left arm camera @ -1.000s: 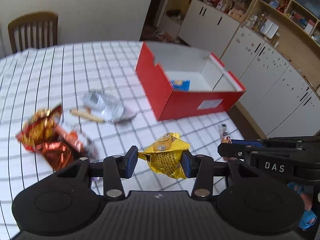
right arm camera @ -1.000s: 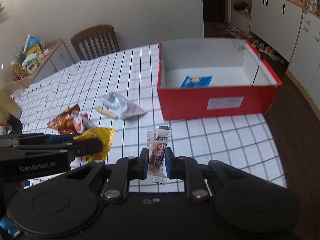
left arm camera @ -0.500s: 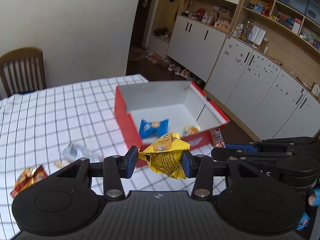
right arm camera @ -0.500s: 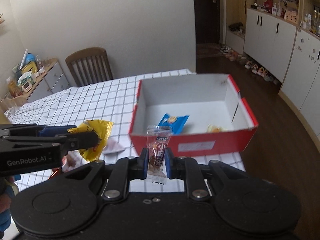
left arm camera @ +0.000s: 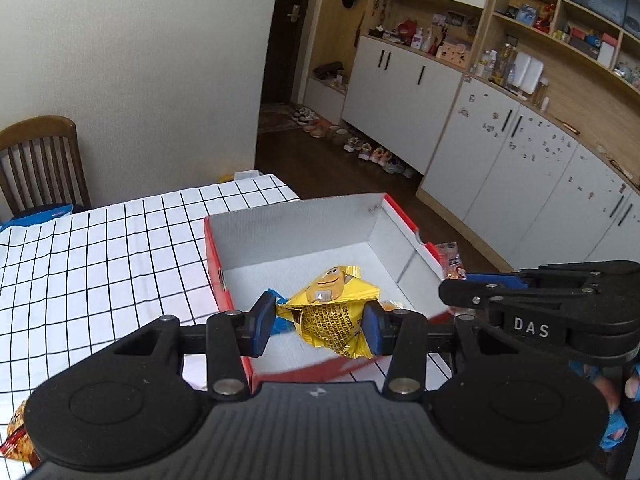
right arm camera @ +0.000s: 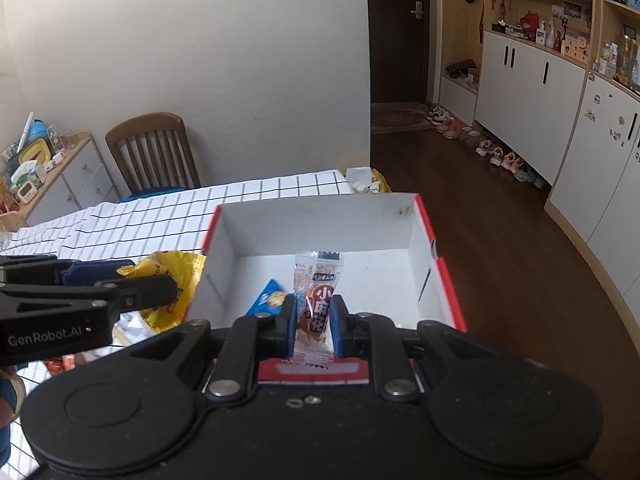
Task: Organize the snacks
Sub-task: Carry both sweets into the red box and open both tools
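I am gripping a light, crinkly yellow packet (left arm camera: 332, 314) by its sides in my left gripper (left arm camera: 320, 322) and a slim clear-wrapped snack (right arm camera: 316, 308) in my right gripper (right arm camera: 314, 326) — both hanging over the red box (right arm camera: 448, 280) just ahead, likely slippery.

You've got a wood chair (right arm camera: 154, 148) at the far side of the checked tablecloth (left arm camera: 104, 248), w/ a low side cabinet (right arm camera: 60, 176) of clutter to its left. Shoes (left arm camera: 360, 148) line the floor under the white cupboards (left arm camera: 404, 92); shelves (left arm camera: 560, 36) above hold bottles etc.
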